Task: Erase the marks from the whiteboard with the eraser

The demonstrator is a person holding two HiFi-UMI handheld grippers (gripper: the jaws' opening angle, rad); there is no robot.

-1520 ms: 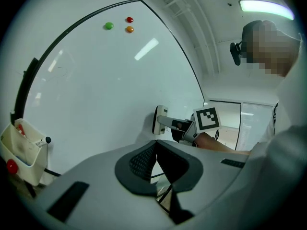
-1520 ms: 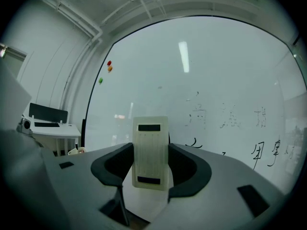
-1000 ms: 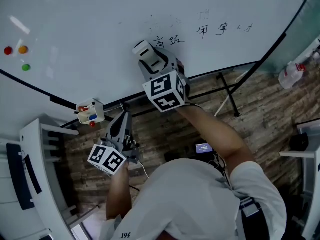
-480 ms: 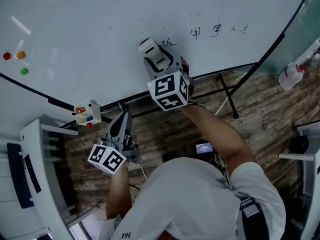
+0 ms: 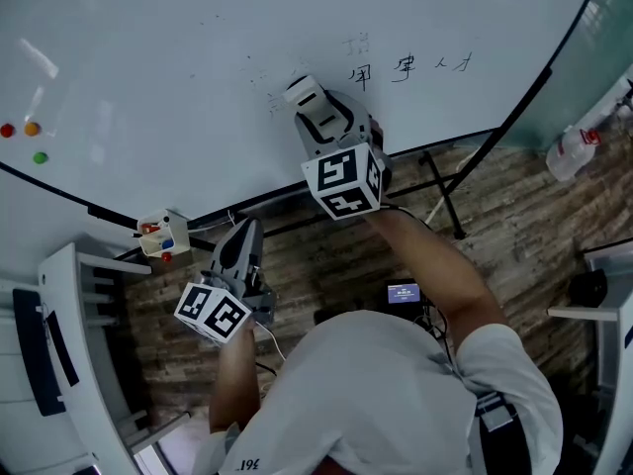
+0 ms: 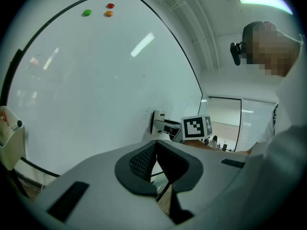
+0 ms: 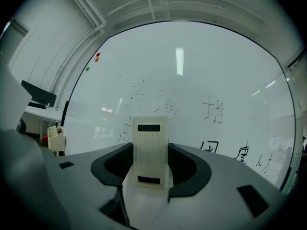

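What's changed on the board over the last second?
The right gripper slid the eraser rightward along the whiteboard over two characters; only faint traces show left of it. Dark marks remain to its right. Left gripper stayed low, shut, empty; the eraser stayed clamped.

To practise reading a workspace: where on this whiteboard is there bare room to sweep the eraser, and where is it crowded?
Bare: the wide stretch of whiteboard between the coloured magnets and the eraser, and the band above the writing. Crowded: right of the eraser, where that writing sits.
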